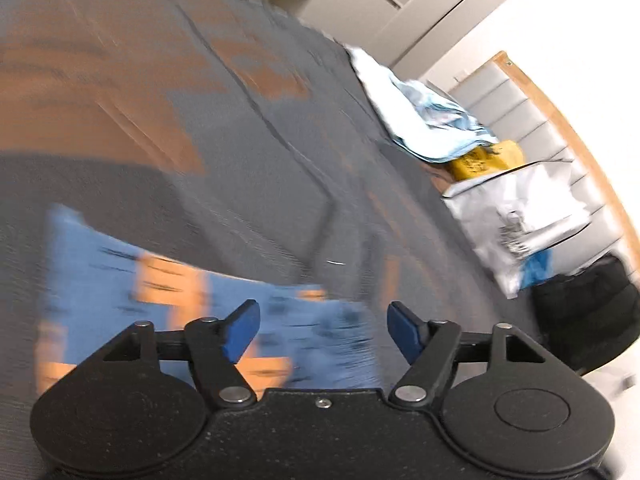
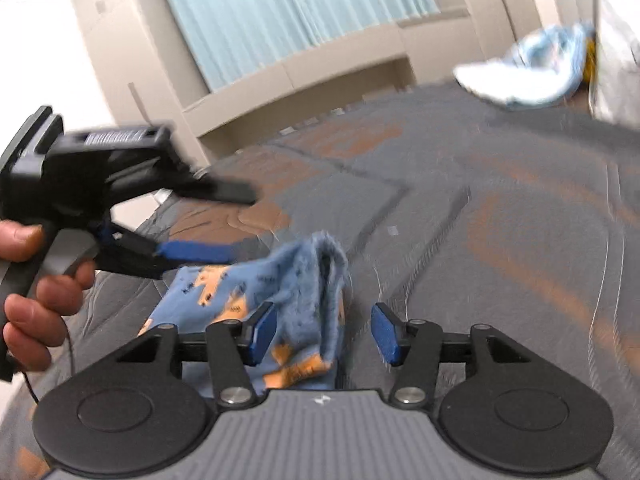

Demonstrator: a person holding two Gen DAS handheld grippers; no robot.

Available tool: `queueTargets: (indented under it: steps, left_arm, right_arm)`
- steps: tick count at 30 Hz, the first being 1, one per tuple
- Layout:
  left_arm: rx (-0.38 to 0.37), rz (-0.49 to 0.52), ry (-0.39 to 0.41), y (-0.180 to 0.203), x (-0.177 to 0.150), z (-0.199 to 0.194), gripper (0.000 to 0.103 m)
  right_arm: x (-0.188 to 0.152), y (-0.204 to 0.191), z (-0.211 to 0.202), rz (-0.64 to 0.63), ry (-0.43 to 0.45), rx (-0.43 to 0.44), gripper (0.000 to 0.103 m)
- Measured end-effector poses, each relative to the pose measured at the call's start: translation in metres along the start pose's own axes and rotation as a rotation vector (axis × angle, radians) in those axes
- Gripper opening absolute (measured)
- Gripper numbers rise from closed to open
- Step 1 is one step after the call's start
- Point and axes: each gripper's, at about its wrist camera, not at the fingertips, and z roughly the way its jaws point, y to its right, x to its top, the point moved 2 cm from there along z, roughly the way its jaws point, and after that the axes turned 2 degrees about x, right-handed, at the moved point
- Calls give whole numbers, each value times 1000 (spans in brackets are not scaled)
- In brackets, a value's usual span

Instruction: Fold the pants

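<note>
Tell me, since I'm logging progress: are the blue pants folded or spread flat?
Folded, loosely: the blue pants lie bunched on the grey bedspread, one doubled edge standing up. Blur hides how neat the fold is.

Bedroom, quilted bedspread [image 1: 248, 128], padded headboard [image 1: 520, 104], curtained window [image 2: 280, 12]

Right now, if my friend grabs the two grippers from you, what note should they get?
Left gripper: open, holding nothing, over the pants.
Right gripper: open; a raised fold of the pants sits between its fingers, not pinched.
Pants: small, blue with orange prints, bunched on the grey bedspread.
Done: partly folded, both grips let go.
Left: flatten the raised edge and finish the fold.
</note>
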Motion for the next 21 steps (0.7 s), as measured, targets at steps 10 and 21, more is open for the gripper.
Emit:
queueTargets:
  steps: [10,21]
  left_arm:
    - [296,47,-49,-72,-29,-7,73]
    - [183,-11,-89,-108,-57,-38,80]
  right_arm:
    - [-28,-25,32,-132,-245,219,54]
    - [18,43,16,56,-183,259,85]
